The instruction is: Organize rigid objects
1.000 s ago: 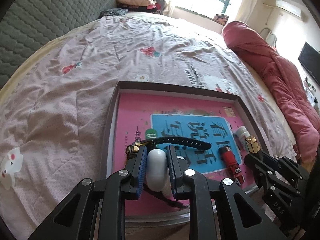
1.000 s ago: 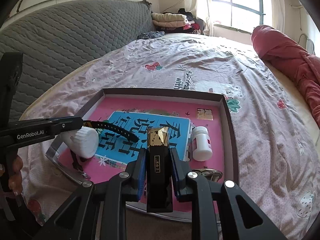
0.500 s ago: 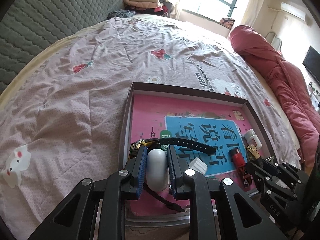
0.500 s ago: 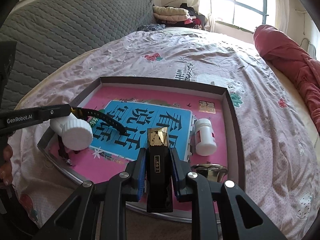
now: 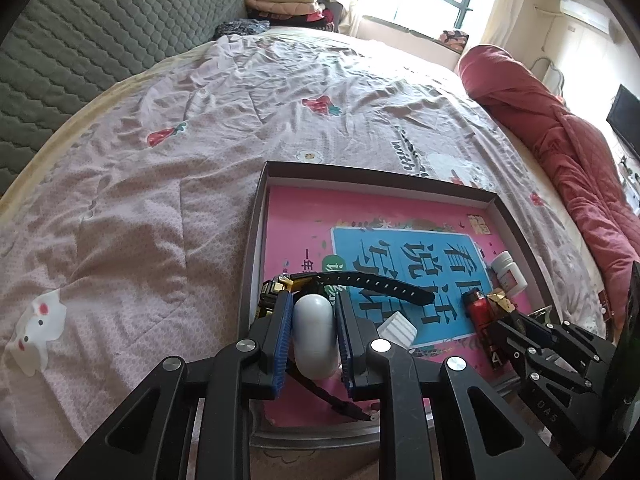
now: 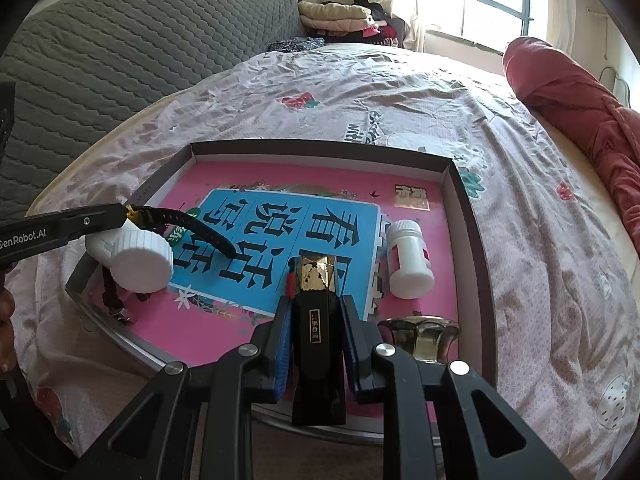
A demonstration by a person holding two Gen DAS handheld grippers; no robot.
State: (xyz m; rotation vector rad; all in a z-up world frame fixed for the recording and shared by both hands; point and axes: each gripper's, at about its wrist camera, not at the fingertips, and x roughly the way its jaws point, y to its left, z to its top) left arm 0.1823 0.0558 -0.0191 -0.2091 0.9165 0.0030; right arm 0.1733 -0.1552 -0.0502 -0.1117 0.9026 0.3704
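Pinks, blue and black in a brown tray on a printed bedsheet

The tray [image 6: 464, 208] has brown walls and a hot-pink floor with a blue panel [image 6: 280, 240] carrying bold black characters. The near-left bottle [image 6: 136, 260] is white; the right bottle [image 6: 408, 258] is white with a pink label. The near box [image 6: 318, 332] is black with a gold cap. The bedsheet [image 5: 160, 180] is pale pink with red strawberries. The far-right quilt [image 5: 560, 140] is deep pink.
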